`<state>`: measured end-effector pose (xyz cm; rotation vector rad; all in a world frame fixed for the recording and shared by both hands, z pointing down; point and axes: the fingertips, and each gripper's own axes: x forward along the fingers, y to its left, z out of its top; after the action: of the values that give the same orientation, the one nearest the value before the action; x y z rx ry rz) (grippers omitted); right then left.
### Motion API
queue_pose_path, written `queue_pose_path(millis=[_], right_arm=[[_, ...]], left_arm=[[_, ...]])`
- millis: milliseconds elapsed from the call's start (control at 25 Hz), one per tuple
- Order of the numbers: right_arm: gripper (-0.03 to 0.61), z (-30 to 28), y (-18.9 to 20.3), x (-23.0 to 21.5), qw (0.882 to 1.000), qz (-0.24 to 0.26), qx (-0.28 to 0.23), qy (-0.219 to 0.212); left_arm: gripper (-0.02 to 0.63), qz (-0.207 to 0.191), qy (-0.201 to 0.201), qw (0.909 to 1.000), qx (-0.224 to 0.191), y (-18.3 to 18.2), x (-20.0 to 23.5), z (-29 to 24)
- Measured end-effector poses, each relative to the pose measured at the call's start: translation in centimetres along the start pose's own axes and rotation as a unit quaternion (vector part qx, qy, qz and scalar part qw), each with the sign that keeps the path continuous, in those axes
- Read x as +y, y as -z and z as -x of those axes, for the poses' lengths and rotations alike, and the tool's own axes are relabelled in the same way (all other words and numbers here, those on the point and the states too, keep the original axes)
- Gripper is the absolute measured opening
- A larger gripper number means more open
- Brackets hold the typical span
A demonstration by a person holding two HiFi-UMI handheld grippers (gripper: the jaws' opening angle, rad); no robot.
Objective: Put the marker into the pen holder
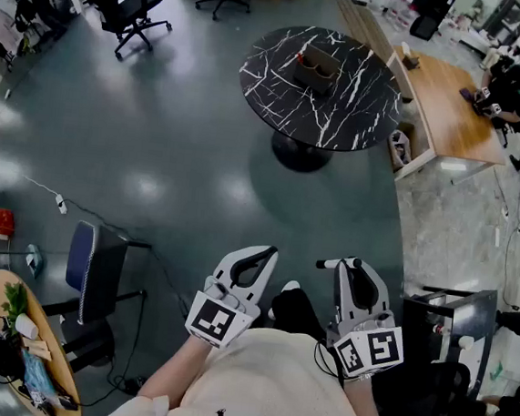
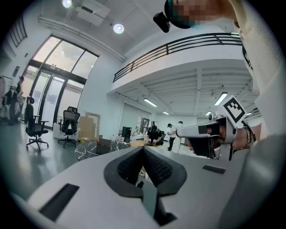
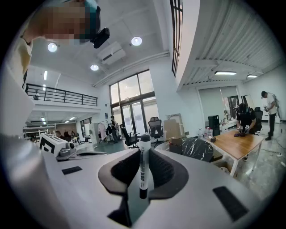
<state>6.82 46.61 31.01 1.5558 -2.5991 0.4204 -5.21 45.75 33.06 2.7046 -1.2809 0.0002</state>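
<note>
Marker (image 3: 143, 166) (white, black-ended) upright between jaws

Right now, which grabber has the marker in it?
The right gripper: a white marker stands clamped between its jaws. The left gripper has its jaws closed together with nothing between them.

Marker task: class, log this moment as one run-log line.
left tongs: shut, empty | right tongs: shut on white black-tipped marker | brown pen holder: on round black marble table, far ahead | status: marker not placed
</note>
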Motion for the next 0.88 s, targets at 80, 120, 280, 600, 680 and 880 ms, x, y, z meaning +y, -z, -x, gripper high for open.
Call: queue_pose_path(millis=[80,120,280,600,680,880], right_arm=[[0.080,-0.4,0.2,-0.2,1.000,-0.006,0.003,0.008],[0.080,-0.6,0.3,-0.3,1.000,-0.008,0.004,0.010],[0.080,-2.9,0.0,-1.3,1.000,-0.003,0.005,0.006],[0.080,-10.2,-2.2,-8.3,0.999,-0.026,0.004,-0.019],[0.080,-12.1,-2.9,-9.9,0.999,-0.026,0.008,-0.032],[0.080,-15.6,-5.1,-14.1,0.998,-0.023,0.006,-0.055]], left_arm=[[0.008,0.002,0.004,1.0000,0.006,0.4,0.5,-0.2],[0.008,0.001,0.005,1.0000,0.008,0.5,0.8,-0.4],[0.008,-0.006,0.008,0.9997,0.021,0.6,2.4,-2.3],[0.008,-0.015,0.010,0.9995,0.025,-0.4,5.4,-12.7],[0.008,-0.010,0.007,0.9995,0.029,-0.9,6.1,-15.3],[0.008,0.003,-0.029,0.9987,0.042,-2.1,8.4,-20.5]])
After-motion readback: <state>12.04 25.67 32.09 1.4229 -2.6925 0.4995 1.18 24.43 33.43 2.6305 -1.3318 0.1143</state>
